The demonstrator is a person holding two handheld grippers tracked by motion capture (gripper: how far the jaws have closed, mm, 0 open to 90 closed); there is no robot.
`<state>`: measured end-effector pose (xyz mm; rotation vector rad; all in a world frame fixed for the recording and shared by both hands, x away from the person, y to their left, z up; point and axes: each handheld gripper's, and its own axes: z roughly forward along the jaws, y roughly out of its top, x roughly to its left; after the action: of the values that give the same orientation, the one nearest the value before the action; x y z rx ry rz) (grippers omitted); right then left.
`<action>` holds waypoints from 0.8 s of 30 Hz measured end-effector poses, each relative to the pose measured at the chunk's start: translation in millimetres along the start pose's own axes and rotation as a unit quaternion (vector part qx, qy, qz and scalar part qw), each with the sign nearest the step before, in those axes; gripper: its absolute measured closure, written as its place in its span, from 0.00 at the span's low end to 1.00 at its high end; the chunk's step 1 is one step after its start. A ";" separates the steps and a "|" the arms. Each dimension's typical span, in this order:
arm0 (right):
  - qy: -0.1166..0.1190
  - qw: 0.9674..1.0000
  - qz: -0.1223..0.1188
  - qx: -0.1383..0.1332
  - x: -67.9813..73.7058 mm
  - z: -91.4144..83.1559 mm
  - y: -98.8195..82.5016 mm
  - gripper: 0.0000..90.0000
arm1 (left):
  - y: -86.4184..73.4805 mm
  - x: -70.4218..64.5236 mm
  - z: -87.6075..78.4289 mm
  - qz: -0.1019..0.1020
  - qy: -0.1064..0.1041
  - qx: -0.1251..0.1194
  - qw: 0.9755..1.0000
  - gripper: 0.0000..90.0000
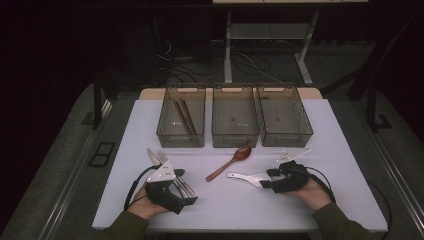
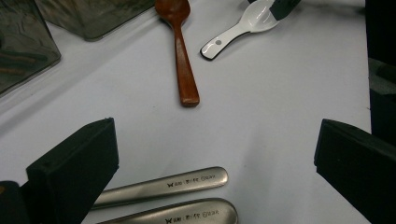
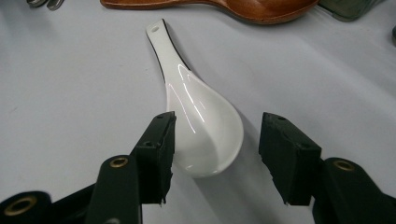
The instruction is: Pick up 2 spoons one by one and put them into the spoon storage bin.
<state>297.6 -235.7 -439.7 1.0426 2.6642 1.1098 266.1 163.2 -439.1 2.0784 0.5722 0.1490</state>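
Note:
A white ceramic spoon (image 3: 201, 116) lies on the white table, handle pointing away from my right gripper (image 3: 217, 154). The jaws stand open around its bowl: the left pad sits at the bowl's edge, the right pad clear of it. In the high view that gripper (image 1: 269, 178) is at the right, at the white spoon (image 1: 245, 176). A wooden spoon (image 1: 229, 163) lies just beyond. My left gripper (image 2: 215, 163) is open wide over the handles of a metal fork and knife (image 2: 187, 182); in the high view it (image 1: 184, 186) is at the front left.
Three clear bins stand in a row at the back: the left bin (image 1: 180, 139) holds brown chopsticks (image 1: 184, 117), the middle bin (image 1: 235, 140) and right bin (image 1: 287, 140) look bare. A pale clear utensil (image 1: 295, 154) lies in front of the right bin.

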 end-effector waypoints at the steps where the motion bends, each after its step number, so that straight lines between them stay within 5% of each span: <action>1: 0.000 1.000 0.000 0.001 0.1 0.4 -0.1 0.52 | 0.0 0.0 0.0 0.000 0.000 0.000 1.000 0.00; 24: 0.020 0.999 -0.035 0.023 9.4 9.2 2.6 0.79 | -0.1 -0.1 0.2 0.001 0.000 0.002 1.000 0.00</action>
<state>294.7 -223.0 -443.0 0.9370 2.7462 1.0733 266.0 163.0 -439.3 2.0836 0.5701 0.1492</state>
